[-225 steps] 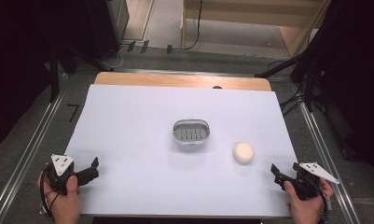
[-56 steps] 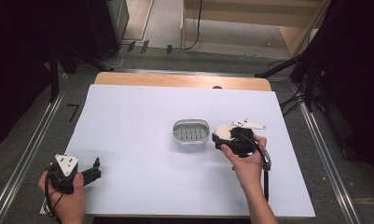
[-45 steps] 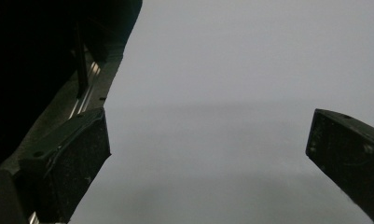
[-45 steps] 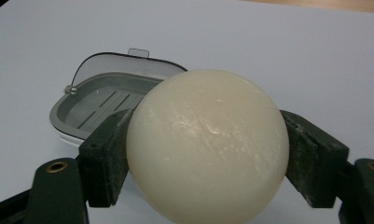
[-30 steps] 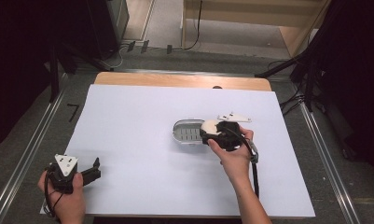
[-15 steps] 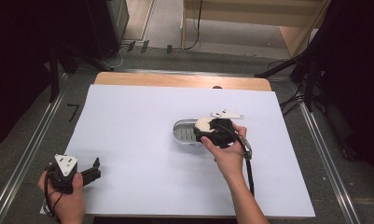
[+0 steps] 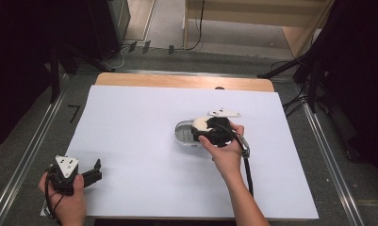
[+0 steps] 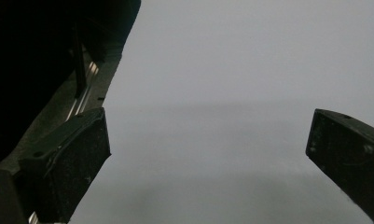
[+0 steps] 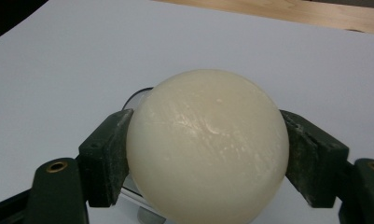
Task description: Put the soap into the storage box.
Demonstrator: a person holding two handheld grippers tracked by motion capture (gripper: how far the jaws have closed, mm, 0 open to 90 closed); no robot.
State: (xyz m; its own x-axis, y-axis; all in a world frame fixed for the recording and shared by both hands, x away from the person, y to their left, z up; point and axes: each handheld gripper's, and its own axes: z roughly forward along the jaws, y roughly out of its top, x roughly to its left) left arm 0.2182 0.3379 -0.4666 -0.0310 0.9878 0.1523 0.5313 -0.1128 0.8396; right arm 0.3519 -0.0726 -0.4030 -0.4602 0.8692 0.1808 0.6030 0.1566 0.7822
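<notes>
A white sheet (image 7: 144, 141) covers most of the worktop (image 7: 182, 81), whose bare wooden strip shows along the sheet's far edge in the upper middle of the high view. Just right of the frame's centre, the right tool (image 7: 201, 129) is clamped on a cream ball (image 7: 201, 125), holding it over the right end of a small oval metal dish (image 7: 183, 134); whether the ball touches the dish cannot be told. Wide bare sheet lies open on every side of the dish: a broad stretch to the left and toward the upper edge, and a narrower band to the right before the sheet's right edge and the metal rail (image 7: 325, 155) beside it. At the lower left of the high view the left tool (image 7: 96, 170) sits near the sheet's near left corner, well apart from the dish, held in the left hand (image 7: 66, 202). The right gripper view gives what the high view cannot: the ball (image 9: 207, 144) seen close, smooth and slightly glossy, with a black jaw pressed flat against each side of it, the dish's rim (image 9: 133, 99) peeking out behind and below it, and open white sheet running up to the wooden strip at the top of that frame. The left gripper view shows that tool's jaws (image 8: 208, 163) standing wide apart with nothing between them, plain white sheet ahead, and the sheet's edge with a metal rail and dark floor at the upper left of that frame.
</notes>
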